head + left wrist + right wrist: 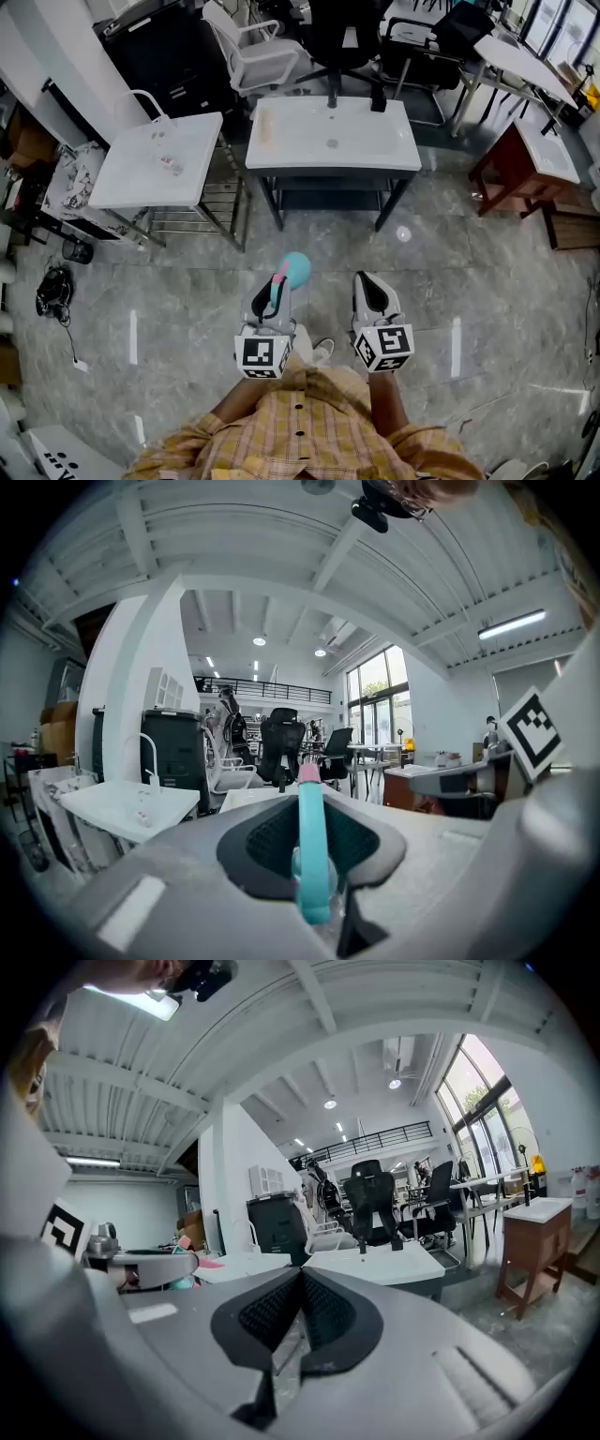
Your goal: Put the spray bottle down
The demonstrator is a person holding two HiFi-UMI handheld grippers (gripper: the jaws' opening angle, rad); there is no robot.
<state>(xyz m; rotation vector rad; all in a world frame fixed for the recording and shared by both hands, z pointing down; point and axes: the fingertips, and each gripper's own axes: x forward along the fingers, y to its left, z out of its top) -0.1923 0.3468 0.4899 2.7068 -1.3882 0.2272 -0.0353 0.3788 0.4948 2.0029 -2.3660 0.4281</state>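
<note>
My left gripper (272, 302) is shut on a spray bottle (294, 271) with a teal head and a pink tip, held over the floor in front of me. In the left gripper view the teal part of the spray bottle (311, 850) stands upright between the black pads (267, 841), which press on it from both sides. To the right of it my right gripper (374, 291) is level with the left one; its black pads (330, 1314) meet with nothing between them. The right gripper (302, 1283) points toward the white basin table.
A white basin table (330, 134) stands straight ahead, and a smaller white sink (155, 159) on a metal frame stands to its left. A brown cabinet (517, 159) stands at the right. Office chairs (339, 37) stand behind the table. Grey marble floor (187, 309) lies under the grippers.
</note>
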